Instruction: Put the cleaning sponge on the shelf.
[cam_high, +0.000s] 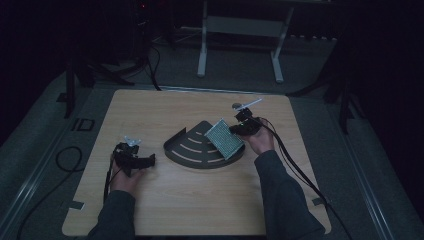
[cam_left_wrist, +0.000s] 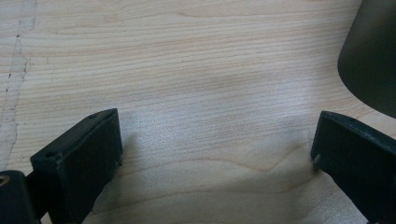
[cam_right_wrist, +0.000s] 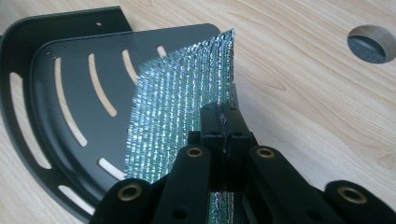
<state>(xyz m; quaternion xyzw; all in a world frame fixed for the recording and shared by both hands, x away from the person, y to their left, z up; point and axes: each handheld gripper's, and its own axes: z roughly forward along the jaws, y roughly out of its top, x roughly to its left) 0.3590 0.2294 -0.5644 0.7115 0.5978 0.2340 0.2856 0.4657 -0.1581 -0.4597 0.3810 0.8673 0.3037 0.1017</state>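
The right gripper (cam_right_wrist: 223, 122) is squeezed shut on the edge of a shiny silver pad (cam_right_wrist: 182, 107). The pad is thin and sparkly, with little green lines on it. It stands up on its edge, tilted, and its long side runs away from the gripper toward the dark tray (cam_right_wrist: 70, 93).

The tray is shaped like a fan, with curved slots cut in it. It lies flat on the wooden table (cam_high: 190, 200), just in front of the right gripper. The far part of the pad leans over the tray's near edge. So the tray is right there, and I think the next move is to lay the pad down flat on it.

The left gripper (cam_left_wrist: 215, 154) is open, with nothing between its jaws. It rests over bare wood. In the high view the left gripper (cam_high: 134, 159) sits on the other side of the tray (cam_high: 197, 150), a bit apart from it. The right hand (cam_high: 260, 140) is much nearer to the pad (cam_high: 225, 138).
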